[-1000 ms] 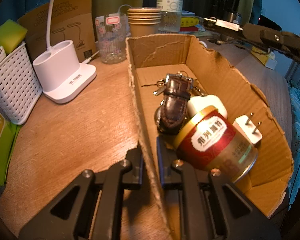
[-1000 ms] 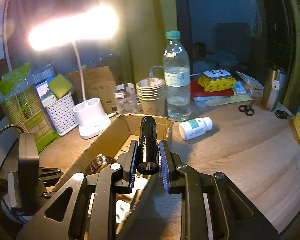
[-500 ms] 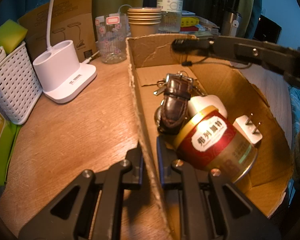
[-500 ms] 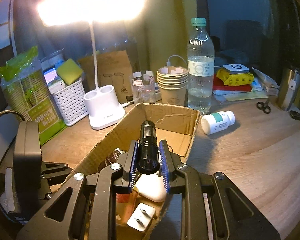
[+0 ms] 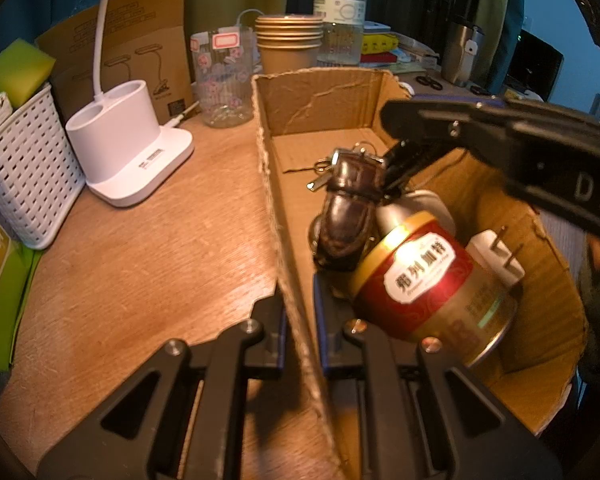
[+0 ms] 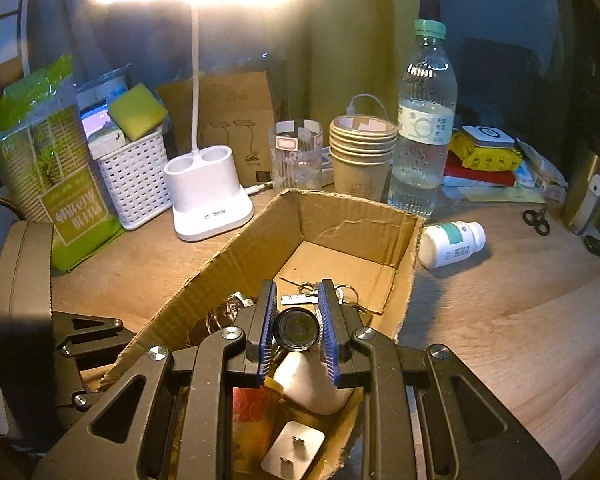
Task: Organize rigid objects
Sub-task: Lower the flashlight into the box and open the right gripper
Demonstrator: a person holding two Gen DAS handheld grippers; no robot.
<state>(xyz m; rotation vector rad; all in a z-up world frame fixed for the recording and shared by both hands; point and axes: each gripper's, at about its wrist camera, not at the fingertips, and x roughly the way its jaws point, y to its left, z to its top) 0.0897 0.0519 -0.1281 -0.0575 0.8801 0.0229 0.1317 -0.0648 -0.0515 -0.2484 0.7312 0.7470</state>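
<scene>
An open cardboard box [image 5: 320, 92] [image 6: 352, 216] lies on the wooden desk. It holds a red and gold tin [image 5: 424, 284], a brown leather watch strap [image 5: 348, 208], keys [image 6: 320, 296], a white rounded object [image 6: 312, 380] and a white plug adapter [image 5: 496, 256] [image 6: 292, 452]. My left gripper [image 5: 300, 320] is shut on the box's left wall. My right gripper [image 6: 296, 328] is over the box with a black flashlight [image 6: 296, 328] between its fingers, lens toward the camera, jaws a little apart around it. The right gripper also shows in the left wrist view [image 5: 400, 156].
A white pill bottle [image 6: 452, 244] lies on the desk right of the box. Behind stand a water bottle [image 6: 424, 120], stacked paper cups [image 6: 360, 156], a glass [image 6: 296, 156], a white lamp base [image 6: 208, 196], a white basket [image 6: 132, 176] and scissors [image 6: 536, 220].
My right gripper has moved with the flashlight down into the box, and its jaws look slightly wider. The left gripper has not moved.
</scene>
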